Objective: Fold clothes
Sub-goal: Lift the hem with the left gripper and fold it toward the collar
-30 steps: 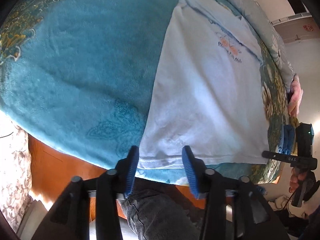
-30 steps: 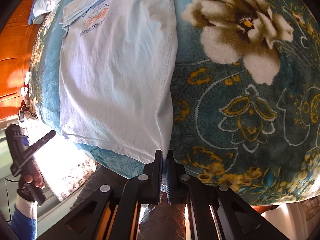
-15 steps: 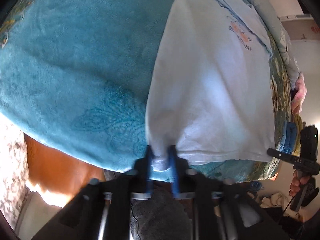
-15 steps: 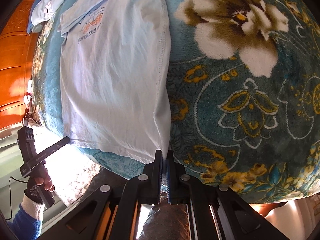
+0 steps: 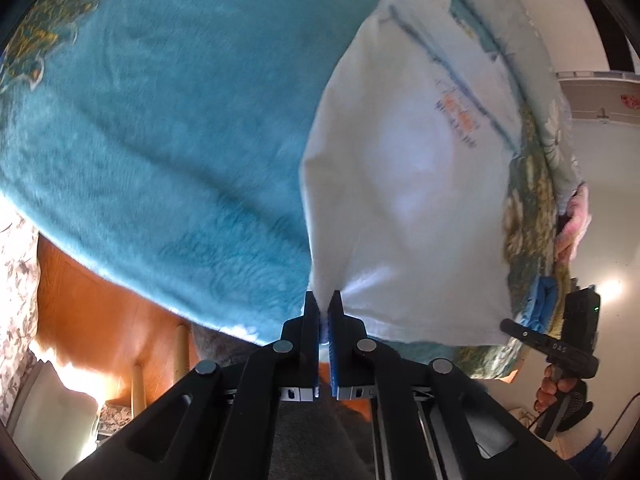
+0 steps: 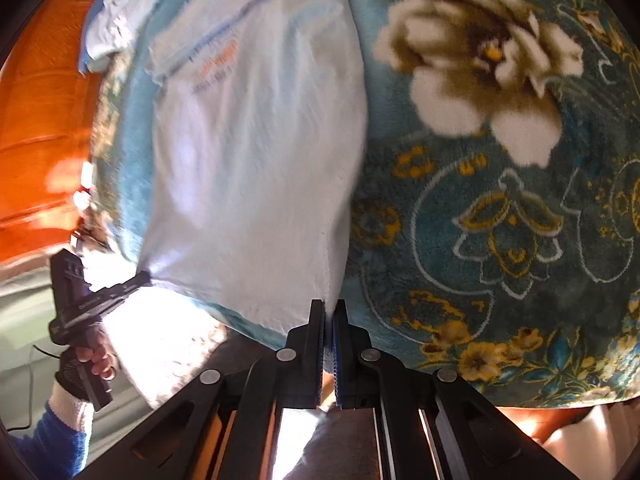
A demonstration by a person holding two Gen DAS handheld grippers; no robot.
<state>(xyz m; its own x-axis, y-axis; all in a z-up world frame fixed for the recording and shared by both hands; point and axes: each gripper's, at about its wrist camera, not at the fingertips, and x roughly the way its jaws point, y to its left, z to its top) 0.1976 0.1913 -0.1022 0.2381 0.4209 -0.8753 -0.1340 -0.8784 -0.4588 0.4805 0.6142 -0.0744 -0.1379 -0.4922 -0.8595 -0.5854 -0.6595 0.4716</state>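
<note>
Left gripper [image 5: 324, 300] clamped tight on the near hem corner of the white T-shirt [image 5: 408, 184]. My right gripper [image 6: 329, 308] pinches the other hem corner, jaws fully together. Shirt lies flat, print up, on the teal floral blanket [image 6: 500, 216], hem at the near edge.

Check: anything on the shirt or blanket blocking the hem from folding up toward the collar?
Nothing visible. The left gripper and right gripper each pinch a hem corner of the white T-shirt; its surface and the blanket alongside are bare.
</note>
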